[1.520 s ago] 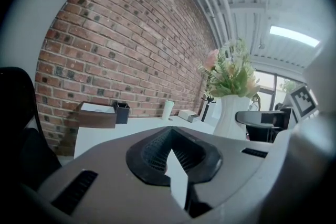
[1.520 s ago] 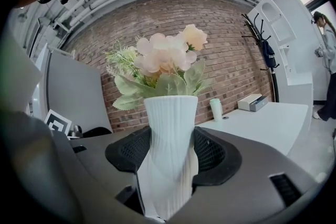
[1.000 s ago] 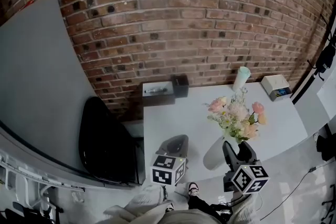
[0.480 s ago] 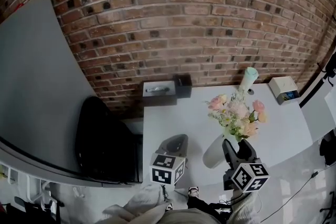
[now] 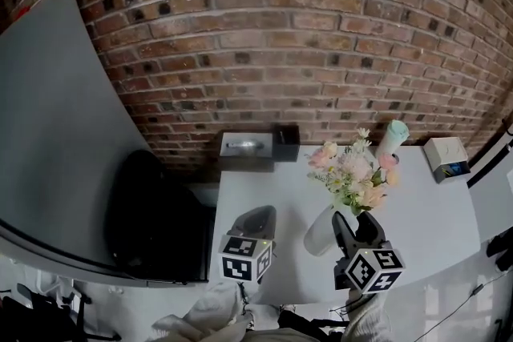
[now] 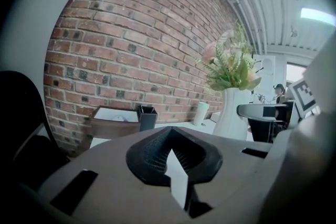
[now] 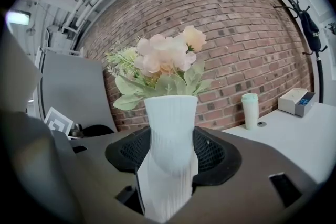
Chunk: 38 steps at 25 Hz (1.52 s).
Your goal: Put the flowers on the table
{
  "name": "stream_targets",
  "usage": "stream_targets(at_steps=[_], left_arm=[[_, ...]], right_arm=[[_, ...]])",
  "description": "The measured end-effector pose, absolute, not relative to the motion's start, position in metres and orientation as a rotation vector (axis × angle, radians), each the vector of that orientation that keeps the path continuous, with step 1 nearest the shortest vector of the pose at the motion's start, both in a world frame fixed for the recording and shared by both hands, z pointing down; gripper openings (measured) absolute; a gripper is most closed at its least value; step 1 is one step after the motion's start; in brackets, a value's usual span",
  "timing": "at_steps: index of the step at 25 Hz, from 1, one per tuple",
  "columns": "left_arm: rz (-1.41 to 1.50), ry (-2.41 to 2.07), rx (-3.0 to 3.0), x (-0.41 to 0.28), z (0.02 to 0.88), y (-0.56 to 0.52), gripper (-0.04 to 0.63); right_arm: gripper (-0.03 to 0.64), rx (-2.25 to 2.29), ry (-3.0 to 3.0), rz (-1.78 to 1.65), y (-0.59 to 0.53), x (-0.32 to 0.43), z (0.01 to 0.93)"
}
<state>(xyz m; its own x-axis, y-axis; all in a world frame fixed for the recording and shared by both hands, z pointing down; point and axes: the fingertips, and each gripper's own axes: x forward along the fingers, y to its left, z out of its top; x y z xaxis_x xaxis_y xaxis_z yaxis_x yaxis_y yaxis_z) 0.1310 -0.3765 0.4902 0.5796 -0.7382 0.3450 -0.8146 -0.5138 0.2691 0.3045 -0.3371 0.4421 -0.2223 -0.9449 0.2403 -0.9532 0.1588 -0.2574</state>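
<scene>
A bouquet of pale pink and peach flowers [image 7: 165,57] stands in a white ribbed vase [image 7: 170,118], pinched at its narrow waist between the jaws of the right gripper [image 7: 171,160], over the near part of the white table [image 5: 417,212] in front of a brick wall [image 5: 264,36]. The left gripper [image 6: 170,152] hangs just beside it to the left, its jaws pressed together on nothing.

The vase looks rigid and breakable, probably ceramic, and the spreading bouquet likely makes it top-heavy. The waist, where the ribs give the pads some purchase and the flare above stops a slide, seems the sound place to hold it. The soft blooms would crush or pull free if taken hold of directly.

The base of the vase is hidden behind the jaws in the right gripper view and behind the gripper body in the left gripper view, so whether it already touches the tabletop cannot be told. Whether the flowers are real or artificial is also unclear. A mint-lidded cup [image 7: 250,110] and a small box [image 7: 298,100] stand well apart from the vase, toward the wall
</scene>
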Motion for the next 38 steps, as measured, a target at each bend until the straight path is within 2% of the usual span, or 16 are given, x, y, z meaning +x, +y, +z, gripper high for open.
stream_targets(at_steps=[14,38], left_arm=[[0.268,-1.382,2.274,0.129,0.515,-0.435,0.006],[0.278,-1.449,2.141,0.101,0.574,-0.485,0.006]], right_arm=[[0.262,1.734,-2.510,0.557,-0.456,0.304,0.468],[0.261,1.406,-2.684,0.307,-0.587,0.214,0.504]])
